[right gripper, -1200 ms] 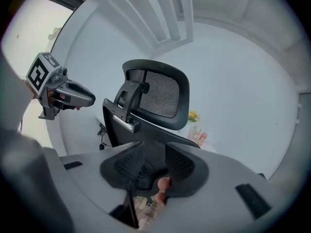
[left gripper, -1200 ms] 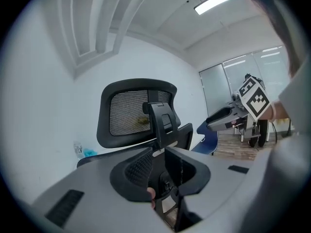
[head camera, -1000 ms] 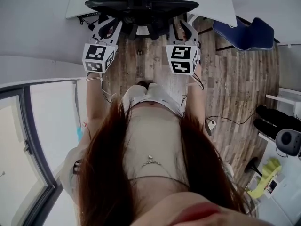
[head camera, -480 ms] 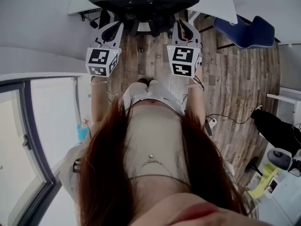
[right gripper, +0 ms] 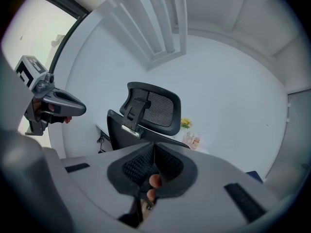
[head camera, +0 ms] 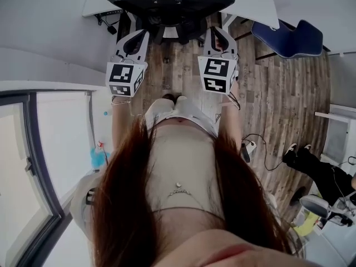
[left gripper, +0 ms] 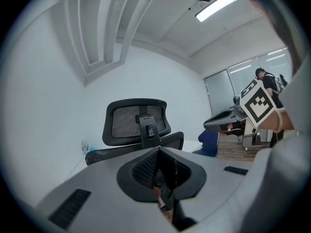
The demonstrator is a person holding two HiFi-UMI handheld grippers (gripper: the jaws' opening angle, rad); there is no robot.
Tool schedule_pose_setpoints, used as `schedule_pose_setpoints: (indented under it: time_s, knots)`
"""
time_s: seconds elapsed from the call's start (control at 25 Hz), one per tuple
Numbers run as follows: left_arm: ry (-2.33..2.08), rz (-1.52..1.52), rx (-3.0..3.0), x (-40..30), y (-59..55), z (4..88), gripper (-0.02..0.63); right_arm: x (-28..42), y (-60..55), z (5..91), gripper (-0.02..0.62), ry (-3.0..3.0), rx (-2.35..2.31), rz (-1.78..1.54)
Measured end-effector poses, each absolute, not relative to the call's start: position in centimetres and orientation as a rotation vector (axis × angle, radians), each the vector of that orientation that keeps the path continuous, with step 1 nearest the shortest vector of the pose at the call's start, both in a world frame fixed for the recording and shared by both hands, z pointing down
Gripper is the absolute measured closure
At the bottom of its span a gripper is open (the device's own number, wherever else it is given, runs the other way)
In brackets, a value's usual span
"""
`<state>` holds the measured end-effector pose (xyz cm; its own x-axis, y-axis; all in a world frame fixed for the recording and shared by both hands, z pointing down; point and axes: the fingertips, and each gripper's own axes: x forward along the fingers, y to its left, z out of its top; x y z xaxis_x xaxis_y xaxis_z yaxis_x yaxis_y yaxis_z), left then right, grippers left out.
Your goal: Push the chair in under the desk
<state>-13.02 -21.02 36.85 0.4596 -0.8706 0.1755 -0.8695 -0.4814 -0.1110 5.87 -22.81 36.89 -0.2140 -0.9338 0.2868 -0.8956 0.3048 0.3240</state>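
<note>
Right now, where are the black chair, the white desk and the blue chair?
black chair (head camera: 169, 3): head view, its wide black back.
white desk (head camera: 253, 4): head view, bare top right of the chair.
blue chair (head camera: 289, 40): head view, middle of its blue surface.

**No readable text in view**

Nothing here can be read as a word, number or brand. The only printed marks are black-and-white square code patterns on the left cube (head camera: 125, 78) and the right cube (head camera: 217, 74). They are made of blocks, not letters. Any mark on the chair (head camera: 167, 3) is too small to tell.
</note>
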Motion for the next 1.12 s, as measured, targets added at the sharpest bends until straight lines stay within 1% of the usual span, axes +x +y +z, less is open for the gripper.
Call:
schedule_pose_setpoints:
  time_s: [0.44,1.12]
  knots:
    - [1.633,-0.200,-2.661,-13.3,-19.7,34.9,0.601,5.7,-22.1,37.1,0.569,-2.155,1.614,-0.123]
    - [1.635,-0.165,-2.705,-12.9,-20.1,34.9,0.601,5.6,-22.8,37.3,0.569,-2.156,1.577,-0.159]
